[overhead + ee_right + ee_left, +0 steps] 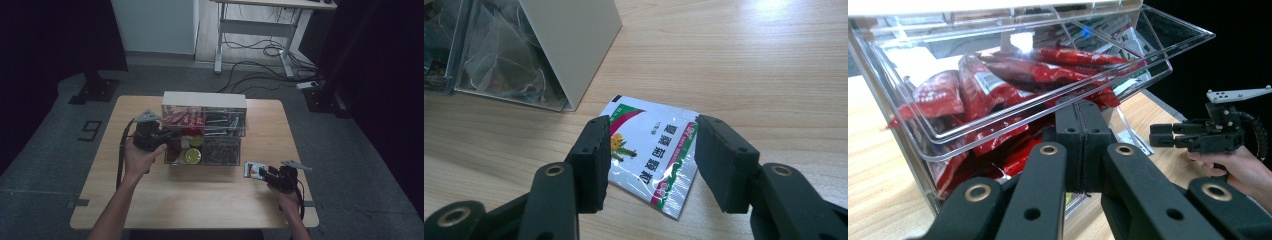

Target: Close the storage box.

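Observation:
A clear organiser [204,100] with tilt-out bins stands at the middle of the wooden table [200,195]. My left gripper [167,135] is at its upper left bin [923,135], which is tipped open and holds several red packets [988,85]. The left gripper [1080,112] is shut on that bin's clear front wall. A white sachet [649,150] with a red and green stripe lies flat on the table to the right of the organiser. My right gripper [651,125] is open, one pad on each side of the sachet [254,170] and not touching it. The right gripper [1160,136] also shows in the left gripper view.
The organiser's lower bins hold a yellow round item [191,156] and dark packets. Its white side wall [574,40] stands just beyond the sachet. Behind the table are a desk frame [260,25] and floor cables [260,55].

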{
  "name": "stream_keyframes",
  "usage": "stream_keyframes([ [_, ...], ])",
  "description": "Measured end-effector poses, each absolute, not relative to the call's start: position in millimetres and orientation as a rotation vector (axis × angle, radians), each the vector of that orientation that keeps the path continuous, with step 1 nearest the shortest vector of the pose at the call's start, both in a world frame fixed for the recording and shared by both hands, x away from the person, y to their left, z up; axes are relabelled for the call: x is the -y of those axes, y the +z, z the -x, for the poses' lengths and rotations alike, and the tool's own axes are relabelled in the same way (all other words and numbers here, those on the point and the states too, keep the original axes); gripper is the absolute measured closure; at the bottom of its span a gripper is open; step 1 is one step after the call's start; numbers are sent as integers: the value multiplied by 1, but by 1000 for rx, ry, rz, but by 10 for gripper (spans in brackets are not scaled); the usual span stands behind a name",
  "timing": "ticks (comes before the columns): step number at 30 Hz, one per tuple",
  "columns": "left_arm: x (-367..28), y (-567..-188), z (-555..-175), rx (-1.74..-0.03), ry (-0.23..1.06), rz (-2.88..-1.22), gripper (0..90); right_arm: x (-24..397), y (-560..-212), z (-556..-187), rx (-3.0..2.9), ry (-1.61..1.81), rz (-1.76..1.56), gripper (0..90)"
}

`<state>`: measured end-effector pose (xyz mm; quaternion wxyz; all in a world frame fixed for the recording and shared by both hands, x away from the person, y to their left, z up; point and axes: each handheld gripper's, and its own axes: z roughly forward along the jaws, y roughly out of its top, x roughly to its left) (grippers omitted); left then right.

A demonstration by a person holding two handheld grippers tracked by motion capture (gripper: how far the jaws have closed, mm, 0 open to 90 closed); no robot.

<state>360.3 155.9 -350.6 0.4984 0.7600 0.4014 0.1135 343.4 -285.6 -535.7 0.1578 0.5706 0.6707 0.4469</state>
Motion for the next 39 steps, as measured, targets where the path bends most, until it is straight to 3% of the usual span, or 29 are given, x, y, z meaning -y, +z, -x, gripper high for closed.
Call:
stream_keyframes([
  [15,-154,-353,-358,-965,276,-1839,885,288,-535,-343,-1904,1282,-1643,478],
  [29,-151,-359,-348,-914,317,-1901,627,285,-533,-340,-1915,1301,-1600,469],
  [39,-159,-364,-339,-919,353,-1911,527,278,-528,-335,-1927,1333,-1526,468],
])
